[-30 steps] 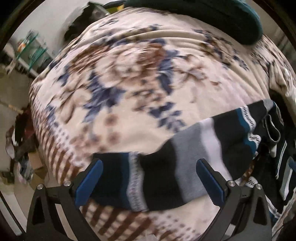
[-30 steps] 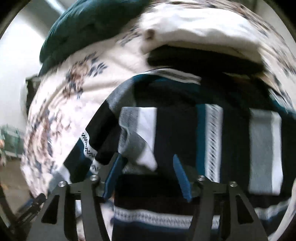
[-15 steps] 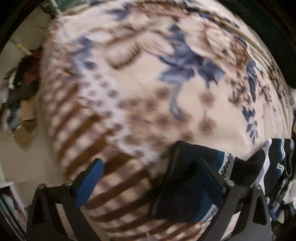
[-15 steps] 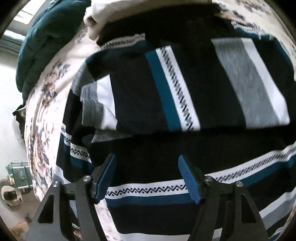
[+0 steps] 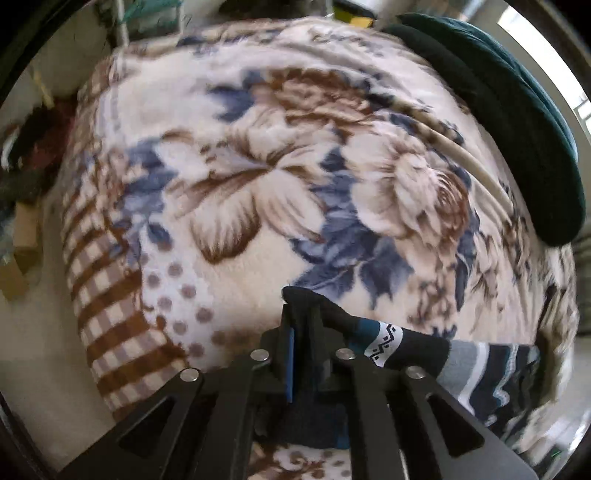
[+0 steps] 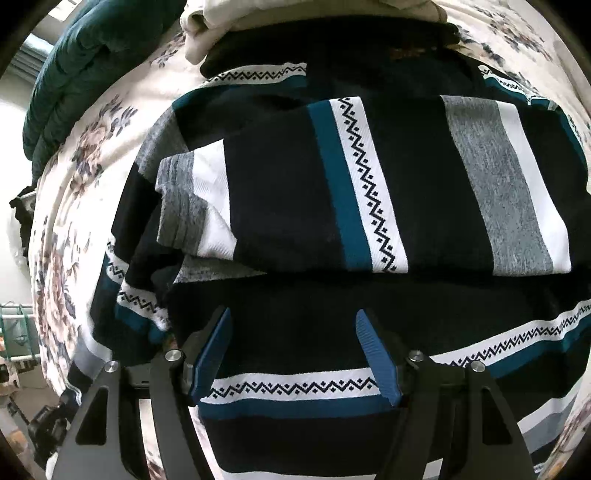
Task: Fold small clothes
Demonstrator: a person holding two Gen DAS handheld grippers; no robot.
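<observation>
A striped sweater [image 6: 369, 184], black with teal, white zigzag and grey bands, lies on a floral blanket [image 5: 277, 166]. One sleeve is folded across its body. In the left wrist view my left gripper [image 5: 303, 332] is shut on the dark cuff end of the other sleeve [image 5: 399, 343], which trails off to the right. In the right wrist view my right gripper [image 6: 295, 354] is open, its blue pads [image 6: 376, 354] on either side of the sweater's lower body; whether they touch the cloth I cannot tell.
A dark teal pillow [image 5: 517, 129] lies at the head of the bed, also in the right wrist view [image 6: 81, 55]. Cream and black folded clothes [image 6: 295, 22] sit beyond the sweater. The bed edge and floor clutter [image 5: 22, 221] are at left.
My left gripper has closed on the sleeve end, which it straddled open before. My right gripper has moved down over the sweater's lower body and stays open.
</observation>
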